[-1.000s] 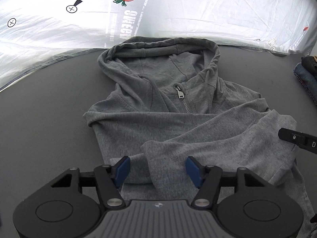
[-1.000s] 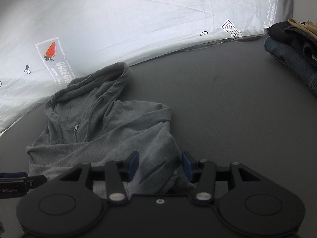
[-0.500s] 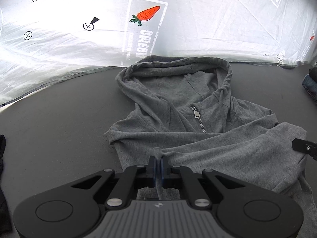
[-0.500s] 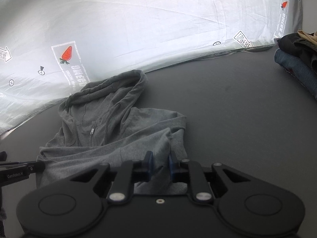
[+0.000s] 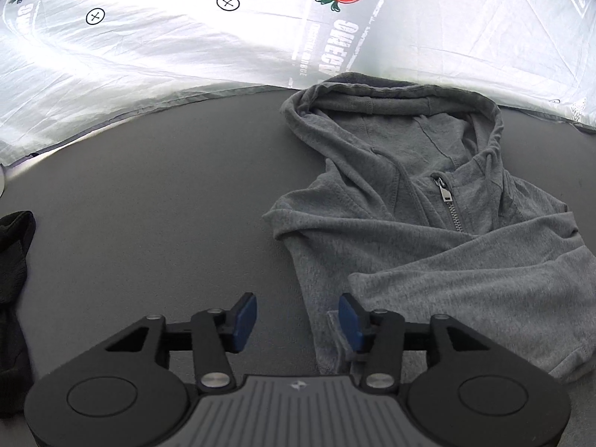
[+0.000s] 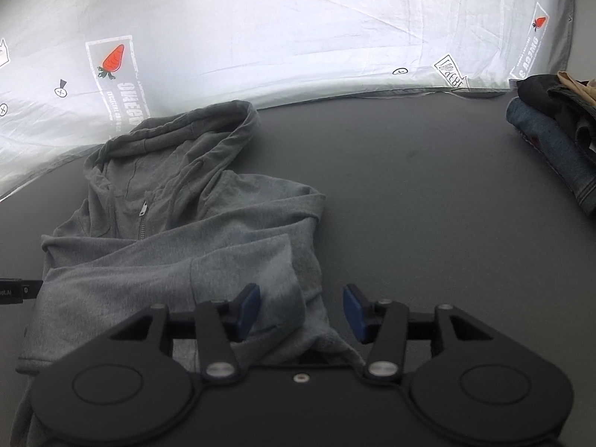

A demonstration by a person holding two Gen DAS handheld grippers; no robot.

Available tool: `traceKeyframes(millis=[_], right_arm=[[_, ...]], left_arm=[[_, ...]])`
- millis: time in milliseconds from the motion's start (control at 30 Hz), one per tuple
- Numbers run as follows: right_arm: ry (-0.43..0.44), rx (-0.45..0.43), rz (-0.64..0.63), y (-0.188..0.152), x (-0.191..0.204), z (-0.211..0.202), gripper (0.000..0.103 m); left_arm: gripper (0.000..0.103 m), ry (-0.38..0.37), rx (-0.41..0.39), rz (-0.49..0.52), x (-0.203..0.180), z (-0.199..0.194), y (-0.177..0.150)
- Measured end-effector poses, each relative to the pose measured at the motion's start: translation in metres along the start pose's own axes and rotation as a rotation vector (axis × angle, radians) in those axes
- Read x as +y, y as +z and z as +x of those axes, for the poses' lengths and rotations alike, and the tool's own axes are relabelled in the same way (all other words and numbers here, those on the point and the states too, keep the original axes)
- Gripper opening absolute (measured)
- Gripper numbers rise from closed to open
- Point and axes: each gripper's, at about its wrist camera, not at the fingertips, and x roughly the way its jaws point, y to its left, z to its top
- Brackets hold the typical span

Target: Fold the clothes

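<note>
A grey zip hoodie (image 5: 428, 253) lies on the dark table (image 5: 149, 223), hood toward the white backdrop and sleeves folded across its front. My left gripper (image 5: 298, 318) hovers at the hoodie's near left edge. Its jaws are opening; the hem lies loose by the right pad and neither pad presses it. In the right wrist view the hoodie (image 6: 178, 231) fills the left. My right gripper (image 6: 301, 311) stands over its near right corner. Those jaws are opening too, with a fold of fabric lying slack between the pads. The left gripper's tip (image 6: 15, 290) shows at the left border.
A black garment (image 5: 11, 279) lies at the table's left side. A stack of folded clothes with denim at the bottom (image 6: 551, 141) sits at the far right. A white backdrop with carrot prints (image 5: 186, 56) closes off the back of the table (image 6: 428, 205).
Half a second ago both grippers were shut on hoodie fabric; now both have let go and stand open. The left gripper has shifted left, so the hoodie sits further right in its view.
</note>
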Motion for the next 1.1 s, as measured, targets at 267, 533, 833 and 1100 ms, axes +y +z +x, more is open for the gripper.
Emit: traceKeyframes(millis=[267, 533, 833, 1100], right_arm=[[-0.026, -0.066, -0.079, 0.04, 0.001, 0.015, 0.091], [-0.065, -0.147, -0.264, 0.112, 0.038, 0.085, 0.096], [-0.115, -0.157, -0.382, 0.165, 0.07, 0.174, 0.096], [-0.181, -0.256, -0.376, 0.188, 0.069, 0.172, 0.096]], left_arm=[[0.09, 0.017, -0.058, 0.005, 0.005, 0.013, 0.057], [0.096, 0.117, -0.108, 0.113, -0.013, 0.081, 0.135], [0.096, 0.199, -0.112, 0.186, -0.02, 0.145, 0.182], [0.096, 0.268, -0.22, 0.122, -0.015, 0.12, 0.193]])
